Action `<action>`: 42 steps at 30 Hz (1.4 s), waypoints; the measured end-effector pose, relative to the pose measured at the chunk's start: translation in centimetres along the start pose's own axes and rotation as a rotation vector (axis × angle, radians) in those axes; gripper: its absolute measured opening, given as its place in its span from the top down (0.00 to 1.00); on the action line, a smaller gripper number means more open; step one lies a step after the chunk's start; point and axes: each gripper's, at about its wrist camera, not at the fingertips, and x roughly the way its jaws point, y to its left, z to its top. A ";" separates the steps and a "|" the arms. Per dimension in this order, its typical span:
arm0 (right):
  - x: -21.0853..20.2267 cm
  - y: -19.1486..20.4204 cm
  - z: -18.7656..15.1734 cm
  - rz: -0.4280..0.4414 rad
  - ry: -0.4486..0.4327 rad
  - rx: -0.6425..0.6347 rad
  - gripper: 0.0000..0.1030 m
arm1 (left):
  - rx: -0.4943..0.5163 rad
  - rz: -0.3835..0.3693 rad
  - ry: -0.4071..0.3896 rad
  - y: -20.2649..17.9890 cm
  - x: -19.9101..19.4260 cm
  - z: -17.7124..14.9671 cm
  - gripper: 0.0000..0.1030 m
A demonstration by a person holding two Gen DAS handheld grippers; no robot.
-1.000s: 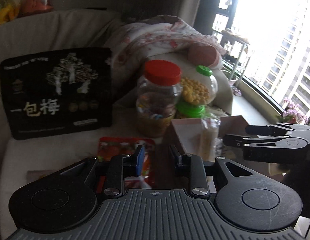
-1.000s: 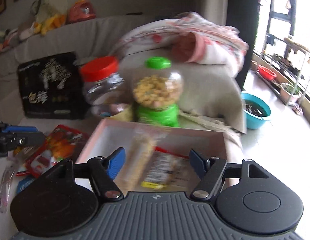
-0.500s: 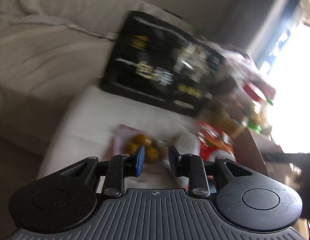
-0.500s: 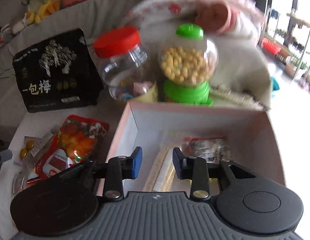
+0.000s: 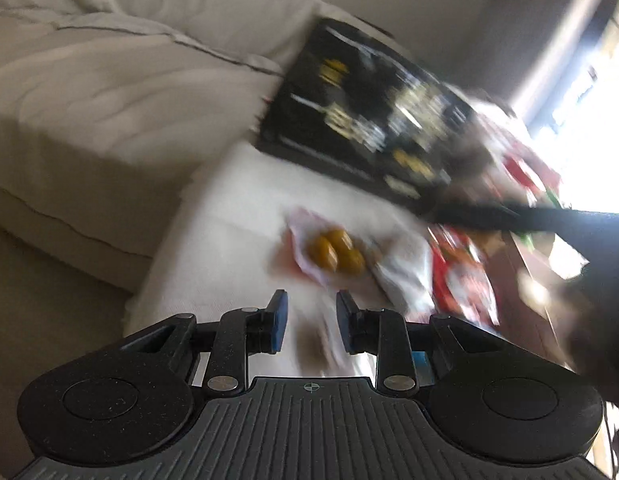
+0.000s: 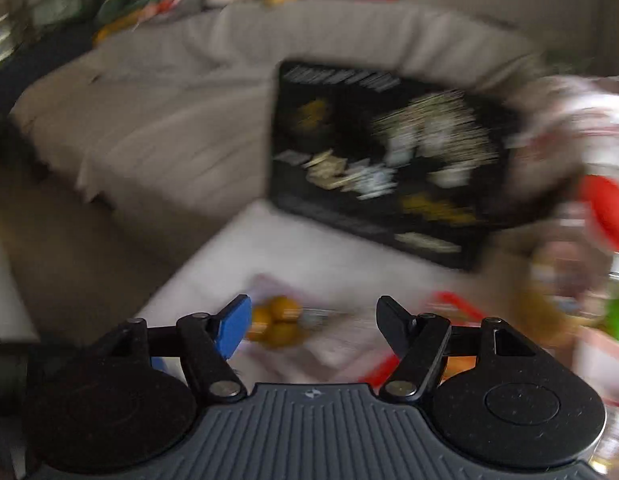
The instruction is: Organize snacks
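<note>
My right tool (image 6: pixel 311 322) is opening, nothing between its pads, above the clear packet of orange candies (image 6: pixel 275 322) on the white counter (image 6: pixel 277 248), while my narrowly parted left tool (image 5: pixel 308 322) hangs empty nearby.

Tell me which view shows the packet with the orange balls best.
The left wrist view: the packet lies whole and unobstructed ahead of the jaws, only mildly blurred. The right wrist view shows it more smeared, low in the frame, partly behind the blue pad.
</note>
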 end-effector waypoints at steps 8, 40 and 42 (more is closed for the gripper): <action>7.6 1.4 1.4 0.049 0.159 0.070 0.61 | 0.057 0.051 0.024 -0.6 -1.1 -2.6 0.71; -7.7 5.4 -16.5 0.052 0.064 -0.135 0.35 | 0.100 0.090 0.026 -2.5 -1.2 -3.5 0.71; -8.2 4.7 -17.4 -0.017 0.043 -0.139 0.35 | 0.121 0.093 0.010 -3.0 -1.2 -3.4 0.71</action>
